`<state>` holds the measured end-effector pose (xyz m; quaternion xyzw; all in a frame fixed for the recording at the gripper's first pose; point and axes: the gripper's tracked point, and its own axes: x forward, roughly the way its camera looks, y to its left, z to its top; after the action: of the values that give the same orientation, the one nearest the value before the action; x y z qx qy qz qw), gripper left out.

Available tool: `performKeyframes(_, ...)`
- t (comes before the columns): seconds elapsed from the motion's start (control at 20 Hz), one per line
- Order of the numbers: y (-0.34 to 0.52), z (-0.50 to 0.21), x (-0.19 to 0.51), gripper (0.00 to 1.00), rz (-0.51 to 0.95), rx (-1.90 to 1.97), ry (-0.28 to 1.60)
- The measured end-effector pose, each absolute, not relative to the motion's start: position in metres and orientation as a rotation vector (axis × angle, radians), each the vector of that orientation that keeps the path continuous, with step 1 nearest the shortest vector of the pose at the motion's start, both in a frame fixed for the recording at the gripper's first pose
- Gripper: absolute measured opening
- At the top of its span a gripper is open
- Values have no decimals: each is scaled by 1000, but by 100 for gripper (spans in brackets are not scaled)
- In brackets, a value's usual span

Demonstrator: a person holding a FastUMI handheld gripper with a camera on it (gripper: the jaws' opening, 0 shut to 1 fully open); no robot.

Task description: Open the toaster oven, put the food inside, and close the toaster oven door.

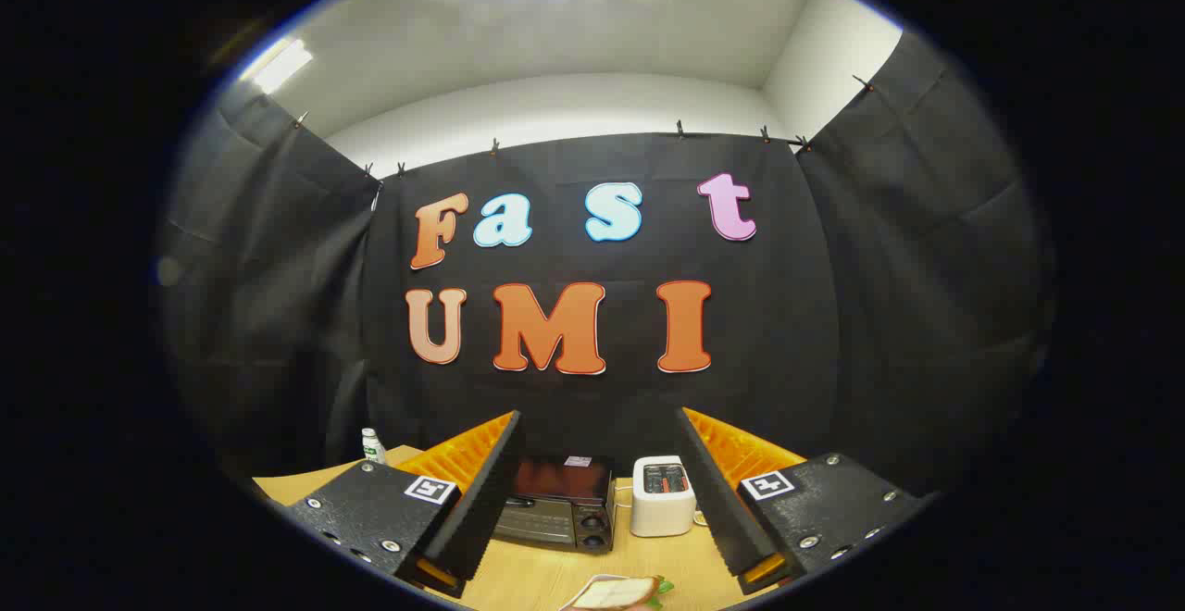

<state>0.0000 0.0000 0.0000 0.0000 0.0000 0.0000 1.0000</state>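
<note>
The gripper (600, 491) hung wide open, holding nothing. Beyond its fingers, on the pale wooden table (537, 579), sat the black toaster oven (558, 505), door shut, beside a white slot toaster (663, 496). A sandwich on a white plate (618, 593) lay nearest. Opening looked unstarted; next meant reaching the door's top edge. No label was legible.

Glossy glass-fronted toaster oven (555, 505), seemingly metal, on smooth wood-grain table (537, 579).

- The fisheye camera rides on the hand-held gripper (600, 486), looking forward along its spread fingers.
- It sits low over the pale wooden tabletop (546, 579), facing the far black cloth wall (592, 407).
</note>
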Motion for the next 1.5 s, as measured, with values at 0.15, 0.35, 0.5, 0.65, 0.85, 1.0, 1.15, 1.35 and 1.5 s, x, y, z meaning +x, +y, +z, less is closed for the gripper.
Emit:
performKeyframes(0.15, 5, 3, 1, 96, 6, 6, -8)
performKeyframes(0.35, 12, 2, 3, 96, 16, 12, -11)
performKeyframes(0.5, 19, 1, 4, 96, 28, 19, -8)
performKeyframes(0.65, 24, 1, 5, 96, 42, 33, -10)
performKeyframes(0.85, 26, -5, 7, 96, 47, 48, 6)
performKeyframes(1.0, 31, -12, 10, 96, 57, 47, 21)
performKeyframes(1.15, 31, -27, 17, 96, 50, 28, 43)
performKeyframes(1.35, 39, -47, 27, 96, 66, 50, 79)
performKeyframes(1.5, 40, -70, 38, 96, 61, 40, 113)
